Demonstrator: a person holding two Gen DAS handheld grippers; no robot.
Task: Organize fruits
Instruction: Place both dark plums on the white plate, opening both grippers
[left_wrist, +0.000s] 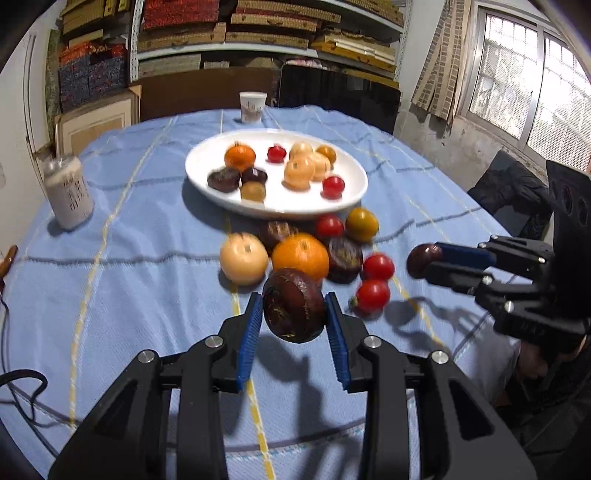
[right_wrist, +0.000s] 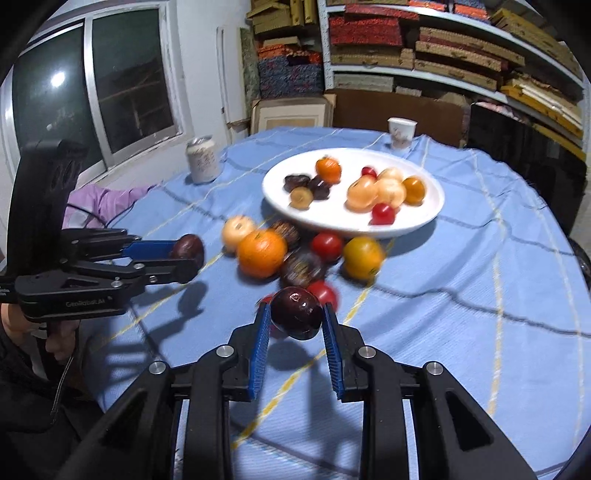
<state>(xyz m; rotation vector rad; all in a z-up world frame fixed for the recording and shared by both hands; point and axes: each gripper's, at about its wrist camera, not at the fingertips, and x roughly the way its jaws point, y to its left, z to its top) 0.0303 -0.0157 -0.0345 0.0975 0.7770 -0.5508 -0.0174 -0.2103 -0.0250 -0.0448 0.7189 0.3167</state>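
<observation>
The left gripper (left_wrist: 294, 314) is clamped on a dark purple round fruit (left_wrist: 293, 308), the right gripper (right_wrist: 297, 317) on another (right_wrist: 295, 312), both lifted short of the white oval plate (left_wrist: 354, 177), likely bound there.

A storeroom is serving as the setting. Shelves (right_wrist: 443, 48) are holding stacked boxes, while cardboard (left_wrist: 199, 92) is leaning behind a cloth-covered table (left_wrist: 147, 206).
</observation>
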